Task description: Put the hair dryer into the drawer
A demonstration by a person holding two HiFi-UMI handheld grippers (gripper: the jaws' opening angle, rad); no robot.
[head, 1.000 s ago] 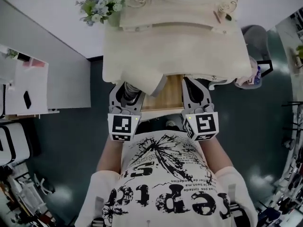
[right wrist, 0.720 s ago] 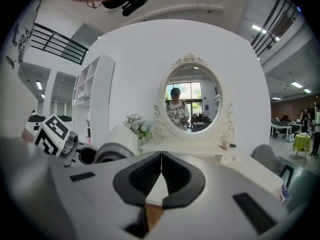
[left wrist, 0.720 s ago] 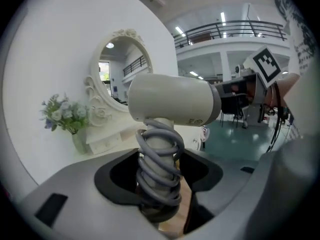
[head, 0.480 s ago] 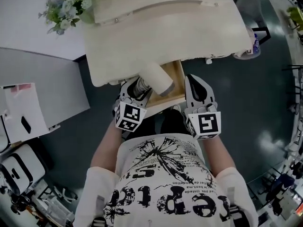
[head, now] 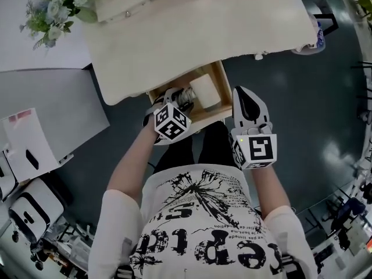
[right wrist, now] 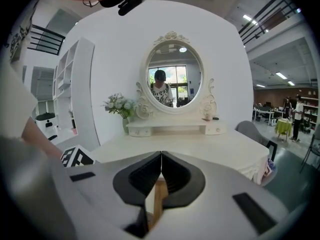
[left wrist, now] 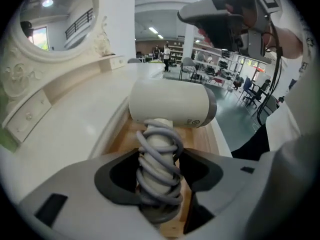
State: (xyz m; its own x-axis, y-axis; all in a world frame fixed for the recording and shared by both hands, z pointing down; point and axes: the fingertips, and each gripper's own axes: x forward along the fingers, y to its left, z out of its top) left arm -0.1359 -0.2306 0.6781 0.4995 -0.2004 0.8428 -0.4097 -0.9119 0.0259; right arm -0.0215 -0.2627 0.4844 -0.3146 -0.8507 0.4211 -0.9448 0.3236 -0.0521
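Cream dressing table fills the top of the head view, with an oval mirror at its back in the right gripper view and a flower bunch at its left end. A wooden drawer stands pulled open from the table's front edge, toward the person. The hair dryer, white body with a grey band at one end, is inside the open drawer's outline, over its wood bottom; can't tell if it rests on the bottom or hangs just above. The left gripper is at the drawer's near left part, with its jaws clamped on the dryer's handle, one on either side of it. The handle is wrapped in coils of grey cord, and the dryer body sits crosswise past the jaw tips. The right gripper is just beside the drawer's right wall, outside it, with its jaws closed together and nothing between them. A strip of the drawer's wood shows just below its tips. A grey chair stands at the table's right.
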